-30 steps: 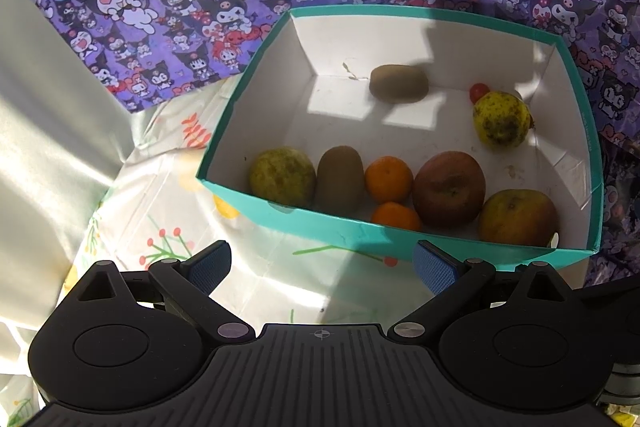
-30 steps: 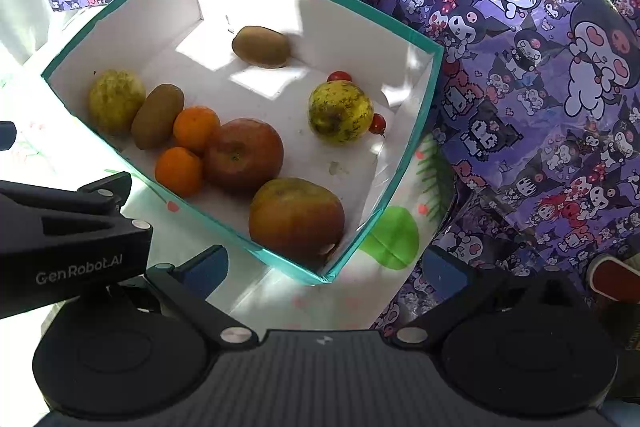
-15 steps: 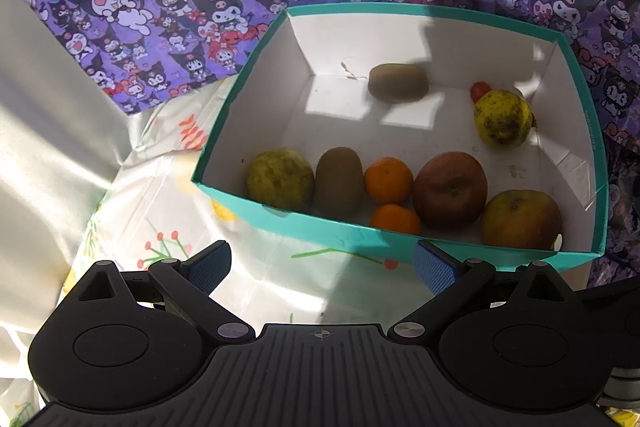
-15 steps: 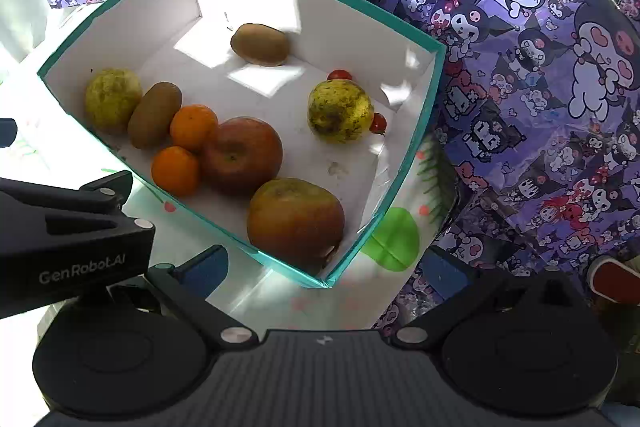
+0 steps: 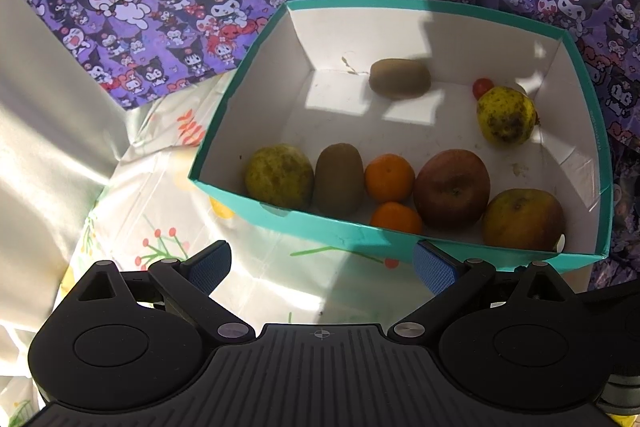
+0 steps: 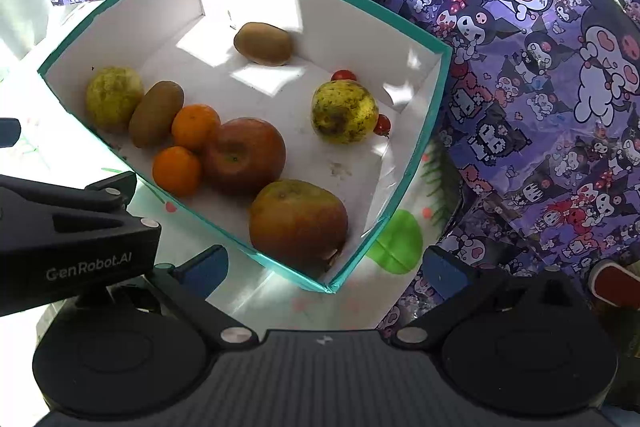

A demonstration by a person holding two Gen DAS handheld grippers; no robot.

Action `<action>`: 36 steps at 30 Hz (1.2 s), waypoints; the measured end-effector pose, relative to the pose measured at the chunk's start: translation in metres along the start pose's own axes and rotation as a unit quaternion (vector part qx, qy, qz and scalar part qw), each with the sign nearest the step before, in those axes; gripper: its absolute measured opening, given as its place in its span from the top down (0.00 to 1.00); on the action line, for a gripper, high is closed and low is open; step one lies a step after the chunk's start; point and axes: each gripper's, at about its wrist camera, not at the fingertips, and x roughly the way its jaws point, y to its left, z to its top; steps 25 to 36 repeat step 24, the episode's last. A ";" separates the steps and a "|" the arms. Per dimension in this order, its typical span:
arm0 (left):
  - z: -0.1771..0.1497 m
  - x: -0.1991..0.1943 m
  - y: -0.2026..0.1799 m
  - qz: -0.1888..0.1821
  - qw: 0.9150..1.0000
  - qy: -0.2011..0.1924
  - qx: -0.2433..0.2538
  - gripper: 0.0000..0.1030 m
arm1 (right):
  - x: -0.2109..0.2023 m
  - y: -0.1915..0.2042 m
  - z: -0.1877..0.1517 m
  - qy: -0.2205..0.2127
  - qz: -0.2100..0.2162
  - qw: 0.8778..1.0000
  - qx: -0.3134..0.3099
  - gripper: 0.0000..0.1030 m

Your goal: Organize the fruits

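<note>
A teal box (image 5: 400, 245) (image 6: 424, 143) with a white inside holds the fruit. Along its near wall lie a green pear (image 5: 279, 176) (image 6: 114, 97), a kiwi (image 5: 339, 179) (image 6: 156, 113), two oranges (image 5: 389, 177) (image 6: 176, 165), a red apple (image 5: 452, 187) (image 6: 244, 155) and a second apple (image 5: 522, 219) (image 6: 298, 221). Another kiwi (image 5: 400, 77) (image 6: 263, 43) rests at the back. A spotted yellow pear (image 5: 506, 115) (image 6: 344, 111) sits beside cherry tomatoes (image 6: 382, 125). My left gripper (image 5: 322, 265) hovers open before the box. My right gripper (image 6: 324, 269) is open over the box's near corner.
A purple cartoon-print cloth (image 5: 160, 7) (image 6: 540, 67) covers the area behind and right of the box. A white floral cloth (image 5: 160, 227) lies under it. The left gripper's body (image 6: 72, 239) shows at the right view's left edge. A red-and-white object (image 6: 614, 283) sits at far right.
Both views have shifted only slightly; the box appears marginally lower and farther. No fruit has moved and both grippers have stayed open.
</note>
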 end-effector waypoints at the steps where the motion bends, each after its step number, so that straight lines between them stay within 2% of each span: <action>1: 0.000 0.000 0.000 0.001 1.000 0.000 0.001 0.03 | 0.000 0.000 0.000 0.000 0.000 1.000 -0.001 0.00; 36: 0.001 0.001 -0.004 0.010 1.000 -0.006 0.018 0.03 | 0.005 0.000 0.001 0.008 0.000 1.000 -0.003 0.00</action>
